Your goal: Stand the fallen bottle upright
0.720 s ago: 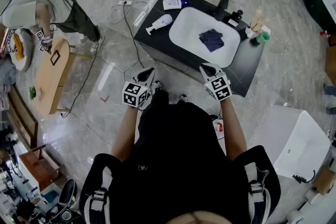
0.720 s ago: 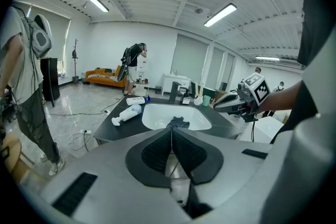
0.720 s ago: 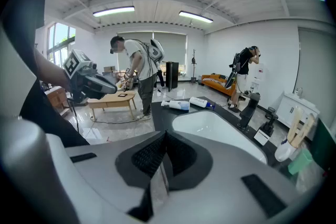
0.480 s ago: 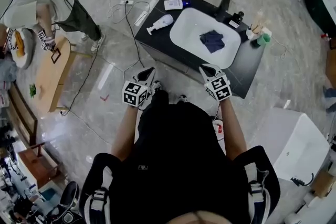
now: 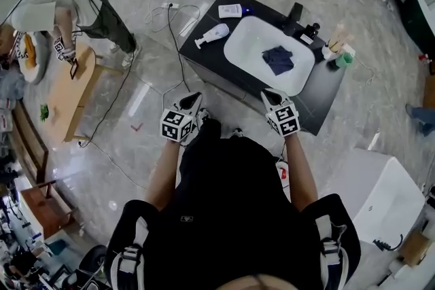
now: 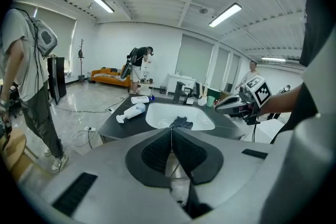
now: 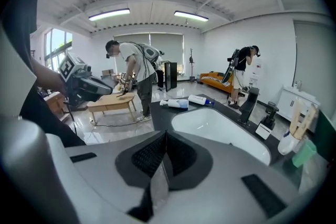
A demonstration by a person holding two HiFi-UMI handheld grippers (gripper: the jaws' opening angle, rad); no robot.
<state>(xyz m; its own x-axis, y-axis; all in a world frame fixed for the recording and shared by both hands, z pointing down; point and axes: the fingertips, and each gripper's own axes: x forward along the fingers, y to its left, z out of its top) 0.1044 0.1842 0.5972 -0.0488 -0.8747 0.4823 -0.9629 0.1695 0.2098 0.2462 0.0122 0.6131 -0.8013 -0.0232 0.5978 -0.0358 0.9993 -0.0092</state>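
The fallen bottle, white with a spray nozzle, lies on its side on the black counter, left of the white sink. It also shows in the left gripper view and the right gripper view. My left gripper is held short of the counter's near edge, shut and holding nothing. My right gripper hovers by the counter's front edge, also shut and bare. Neither touches the bottle.
A dark cloth lies in the sink. A flat white bottle lies at the counter's back left, a black faucet and a green cup toward the right. Cables trail on the floor. A person bends over a wooden table.
The head view has shifted slightly, so the counter sits a little to the right. Both grippers stay shut in front of the counter; the bottle has not moved.
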